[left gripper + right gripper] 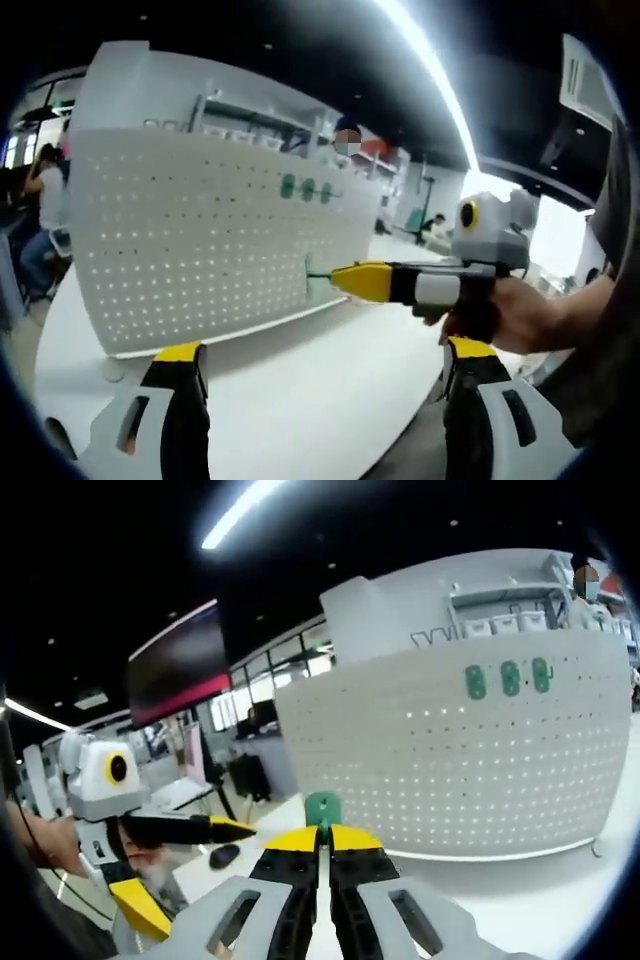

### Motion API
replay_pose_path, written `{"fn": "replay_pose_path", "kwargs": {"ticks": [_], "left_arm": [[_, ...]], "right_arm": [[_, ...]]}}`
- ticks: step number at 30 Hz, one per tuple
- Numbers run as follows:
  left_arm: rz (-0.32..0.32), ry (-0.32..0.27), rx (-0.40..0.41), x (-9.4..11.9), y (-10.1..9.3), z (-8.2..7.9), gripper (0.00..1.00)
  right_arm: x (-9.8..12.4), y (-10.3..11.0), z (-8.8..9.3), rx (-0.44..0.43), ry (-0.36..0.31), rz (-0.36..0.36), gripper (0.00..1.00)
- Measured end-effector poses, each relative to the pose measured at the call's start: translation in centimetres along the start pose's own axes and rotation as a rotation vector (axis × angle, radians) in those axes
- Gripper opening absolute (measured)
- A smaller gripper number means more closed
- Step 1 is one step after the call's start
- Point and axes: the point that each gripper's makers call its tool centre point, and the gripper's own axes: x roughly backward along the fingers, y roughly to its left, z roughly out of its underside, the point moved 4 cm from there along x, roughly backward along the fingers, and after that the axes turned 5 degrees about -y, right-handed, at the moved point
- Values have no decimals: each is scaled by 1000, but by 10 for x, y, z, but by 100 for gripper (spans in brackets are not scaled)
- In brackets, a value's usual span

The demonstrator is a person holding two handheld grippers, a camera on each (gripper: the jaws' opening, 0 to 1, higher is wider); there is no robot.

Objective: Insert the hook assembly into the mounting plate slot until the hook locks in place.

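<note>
Currently the right gripper (pixel 322 842) has its jaws pressed together on the green hook (pixel 323 808), which sits at 12 o'clock of them, apart from the pegboard (pixel 480 770). The left gripper (pixel 325 365) is spread, empty. Advice: advance squarely, keep the stem level, seat it until it locks.

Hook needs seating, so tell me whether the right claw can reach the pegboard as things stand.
Probably yes: right claw, shut on the green hook, sits close to the pegboard, nothing visible between.
</note>
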Motion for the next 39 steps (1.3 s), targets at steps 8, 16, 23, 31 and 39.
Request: {"fn": "replay_pose_path", "kwargs": {"ticks": [8,16,23,31,39], "left_arm": [[-8,2,3,0,2,-1,100],[-16,-4,23,0,4,-7,99],[-30,-17,6,0,7,-16,99],[-54,1,8,0,13,-12,97],[-62,13,12,-2,17,-8,97]], "right_arm": [[-4,-29,-15,27,-40,66,0],[-3,-67,-32,63,-84,152,0],[-3,-91,-42,39,-114,199,0],[1,-121,-57,79,-149,269,0],[11,-159,-71,102,-176,357,0]]}}
